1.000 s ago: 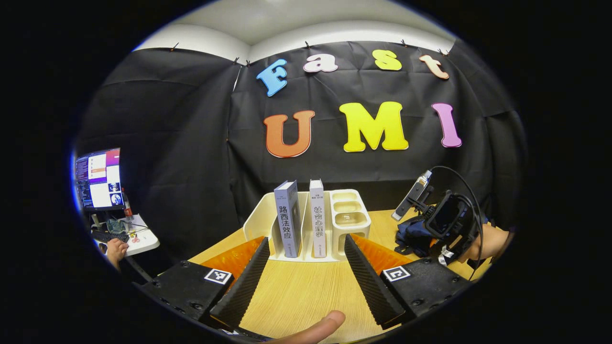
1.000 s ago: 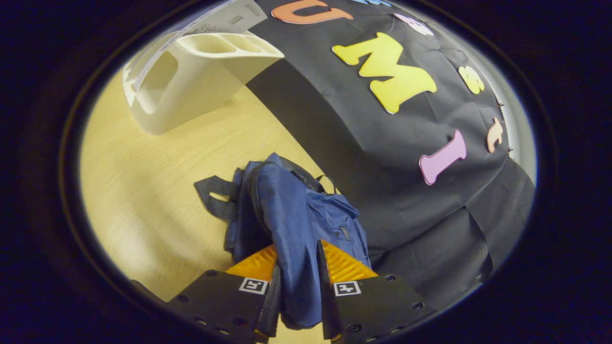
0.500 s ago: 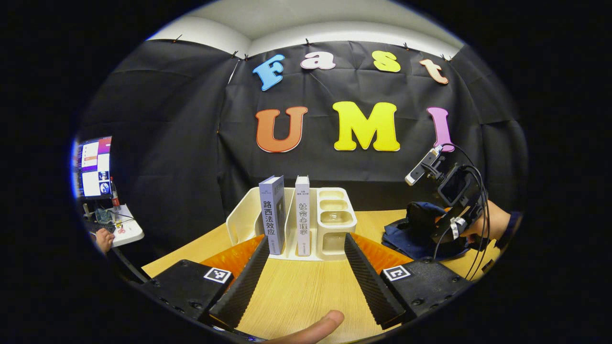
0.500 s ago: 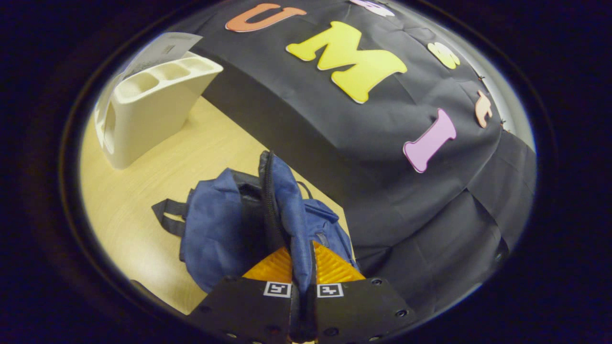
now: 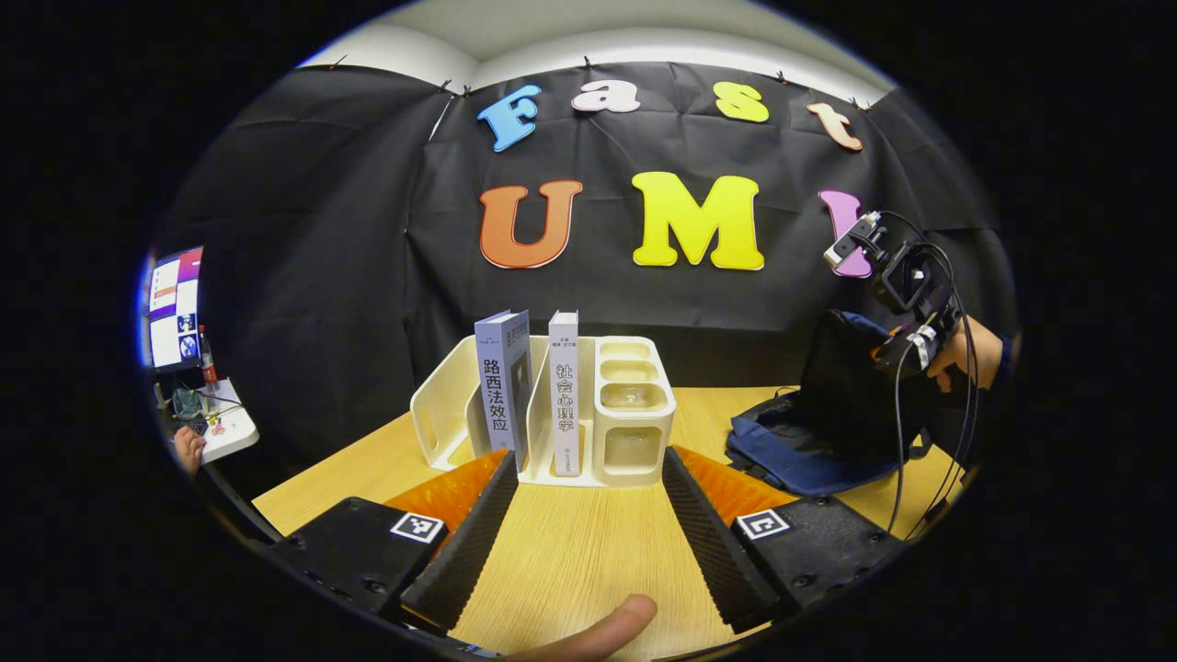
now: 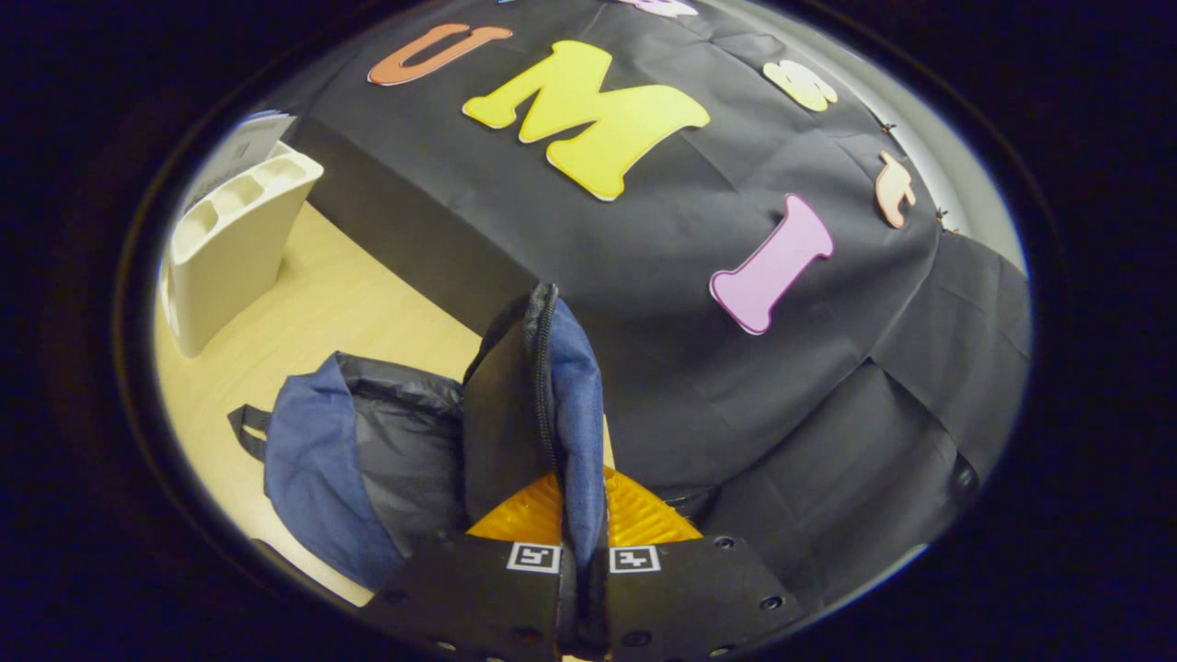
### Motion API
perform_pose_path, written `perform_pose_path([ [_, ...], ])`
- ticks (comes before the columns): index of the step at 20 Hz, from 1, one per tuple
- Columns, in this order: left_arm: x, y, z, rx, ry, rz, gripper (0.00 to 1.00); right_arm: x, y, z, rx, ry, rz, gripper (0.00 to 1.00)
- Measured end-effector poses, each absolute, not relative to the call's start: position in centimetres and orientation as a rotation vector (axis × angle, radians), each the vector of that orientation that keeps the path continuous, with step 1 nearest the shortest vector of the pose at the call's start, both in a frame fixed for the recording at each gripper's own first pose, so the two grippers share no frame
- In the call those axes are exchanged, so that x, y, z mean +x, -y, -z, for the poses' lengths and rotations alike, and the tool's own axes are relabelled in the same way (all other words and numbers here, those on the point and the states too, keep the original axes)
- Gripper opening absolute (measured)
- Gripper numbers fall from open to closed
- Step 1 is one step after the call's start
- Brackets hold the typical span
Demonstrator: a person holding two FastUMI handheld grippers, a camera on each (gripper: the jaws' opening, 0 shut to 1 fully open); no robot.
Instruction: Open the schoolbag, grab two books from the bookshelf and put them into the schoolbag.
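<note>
We see our right gripper (image 6: pixel 581 552) clenched on the flap (image 6: pixel 552 405) of the blue schoolbag (image 6: pixel 317 460), holding it raised off the wooden table (image 6: pixel 340 303). Our left gripper (image 5: pixel 584 515) is spread wide, facing the two books (image 5: pixel 529 391) standing upright in the cream bookshelf (image 5: pixel 634 414).

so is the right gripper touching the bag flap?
Touching. The right gripper view shows the right gripper shut on the bag flap, fabric pinched between both fingers.
</note>
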State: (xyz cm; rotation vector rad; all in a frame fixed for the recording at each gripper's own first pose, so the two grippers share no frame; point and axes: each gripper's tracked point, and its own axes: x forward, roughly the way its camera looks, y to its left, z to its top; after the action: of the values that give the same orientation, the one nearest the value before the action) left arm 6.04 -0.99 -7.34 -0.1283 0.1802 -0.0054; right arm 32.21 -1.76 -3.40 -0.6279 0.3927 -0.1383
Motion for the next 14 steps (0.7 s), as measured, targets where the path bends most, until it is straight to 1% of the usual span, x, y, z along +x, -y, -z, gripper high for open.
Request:
perform_pose_path([
  [4, 6.7, 2.3, 7.8, -0.147, -0.198, 0.043, 0.99, 33.4, 4.4, 2.2, -0.574, -0.377, 0.116, 0.05],
  [5, 6.9, 2.1, 7.8, -0.144, -0.198, 0.039, 0.99, 33.5, 4.9, 2.1, -0.565, -0.377, 0.107, 0.0],
  [6, 7.2, 2.0, 7.9, -0.145, -0.205, 0.037, 0.99, 33.5, 5.4, 2.1, -0.56, -0.379, 0.095, 0.05],
  [7, 7.5, 1.9, 8.0, -0.147, -0.217, 0.038, 0.99, 33.5, 5.8, 2.1, -0.556, -0.381, 0.083, 0.05],
  [8, 7.9, 1.9, 8.0, -0.145, -0.224, 0.039, 0.99, 33.5, 6.1, 2.0, -0.547, -0.38, 0.066, 0.1],
  [9, 8.2, 1.6, 8.0, -0.136, -0.233, 0.03, 0.99, 33.4, 6.0, 2.0, -0.54, -0.378, 0.041, 0.05],
  [12, 9.2, 0.5, 7.5, -0.09, -0.252, 0.005, 0.99, 33.3, 6.7, 1.8, -0.524, -0.377, 0.011, 0.05],
  [13, 10.0, 0.6, 7.1, -0.084, -0.248, 0.01, 0.99, 33.3, 7.0, 1.7, -0.515, -0.379, 0.002, 0.1],
  [14, 10.6, 0.7, 6.8, -0.076, -0.255, 0.019, 0.99, 33.3, 7.3, 1.4, -0.503, -0.378, 0.0, 0.05],
])
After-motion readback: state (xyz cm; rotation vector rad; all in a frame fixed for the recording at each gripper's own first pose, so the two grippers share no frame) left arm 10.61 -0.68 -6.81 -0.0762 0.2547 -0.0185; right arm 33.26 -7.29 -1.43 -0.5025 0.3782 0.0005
